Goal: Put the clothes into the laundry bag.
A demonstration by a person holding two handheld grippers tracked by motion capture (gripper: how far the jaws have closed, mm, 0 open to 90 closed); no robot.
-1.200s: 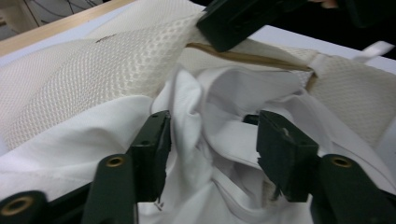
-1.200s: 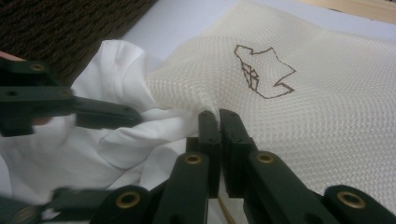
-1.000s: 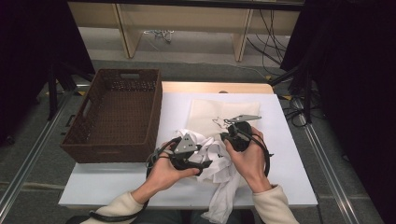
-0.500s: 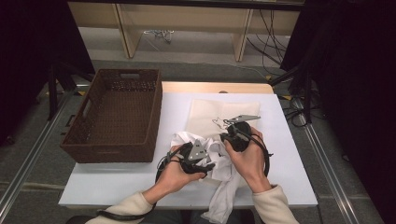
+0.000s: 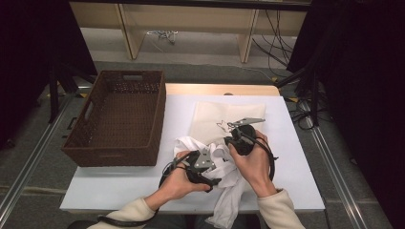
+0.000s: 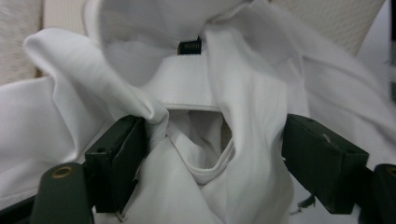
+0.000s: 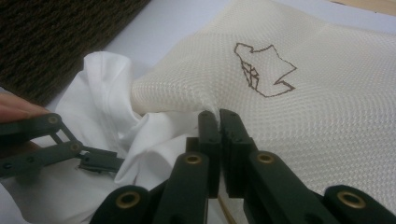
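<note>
High view: a white table (image 5: pixel 119 186) carries a brown woven basket (image 5: pixel 117 119) at its left and, to the right, a cream mesh bag (image 5: pixel 210 121) printed with a brown outline figure (image 7: pixel 264 70). A crumpled white garment (image 5: pixel 229 183) lies at the bag's near edge, one end hanging over the table's front edge. The left gripper (image 5: pixel 212 182), held in the person's left hand (image 5: pixel 179 183), is set into the garment; its jaws have just been opening and stand wide apart, with bunched white cloth, including a banded opening (image 6: pixel 187 100), lying between them but not clamped. The right gripper (image 7: pixel 219 116), held in the right hand (image 5: pixel 253 162), has its jaws closed tight on the near edge of the bag, where the mesh puckers at the tips, just beside the garment
</note>
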